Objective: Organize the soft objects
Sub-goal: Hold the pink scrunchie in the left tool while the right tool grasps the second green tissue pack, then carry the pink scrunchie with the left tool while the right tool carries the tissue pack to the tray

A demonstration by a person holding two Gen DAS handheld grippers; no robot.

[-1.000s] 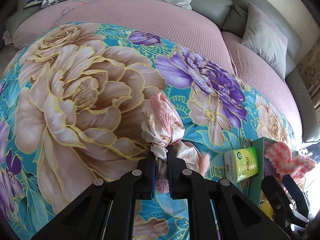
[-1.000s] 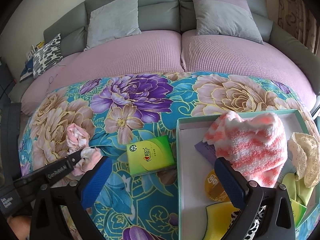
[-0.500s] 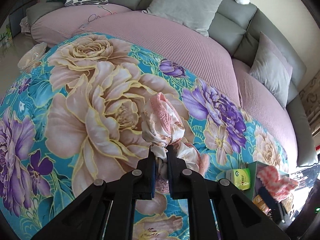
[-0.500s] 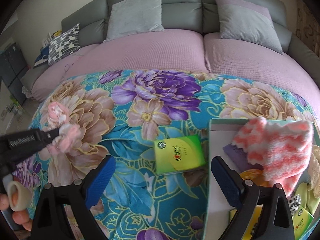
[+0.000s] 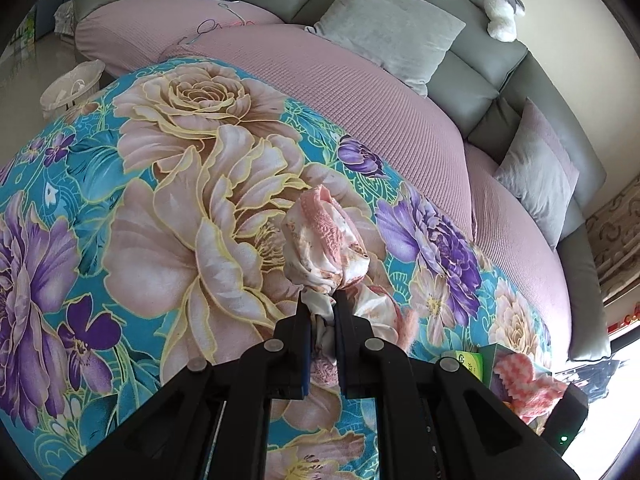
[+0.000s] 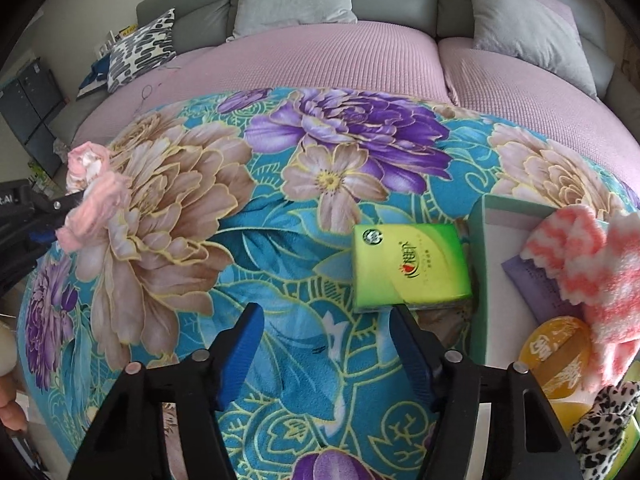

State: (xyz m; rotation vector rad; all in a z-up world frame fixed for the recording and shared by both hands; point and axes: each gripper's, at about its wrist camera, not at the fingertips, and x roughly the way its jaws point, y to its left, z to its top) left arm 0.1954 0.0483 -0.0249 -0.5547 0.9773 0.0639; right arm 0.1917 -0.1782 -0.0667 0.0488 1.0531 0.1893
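Two soft things are being gathered at once on a bed covered by a floral blanket (image 6: 280, 248). The left claw (image 5: 322, 312) is clamped tight on a bunched pink-and-white cloth (image 5: 324, 244), which hangs clear above the blanket, near its left side in the right wrist view. The right claw (image 6: 326, 344) hovers over a green tissue pack (image 6: 410, 266) that lies flat on the blanket, just beside the outer wall of a pale green box (image 6: 478, 280). Its blue pads have just been closing but stand well apart — nothing is between them, and the right-hand tip sits at the pack's near edge without pressing on it.

The box already holds a pink-and-white fluffy towel (image 6: 592, 252), a purple packet (image 6: 536, 280), a yellow packet (image 6: 556, 356) and a leopard-print piece (image 6: 604, 424).

Judging from this, the step in hand is picking up the tissue pack. The next move calls for shifting the right claw further over the pack so both pads straddle it, then squeezing — while the left claw carries the cloth toward the box.
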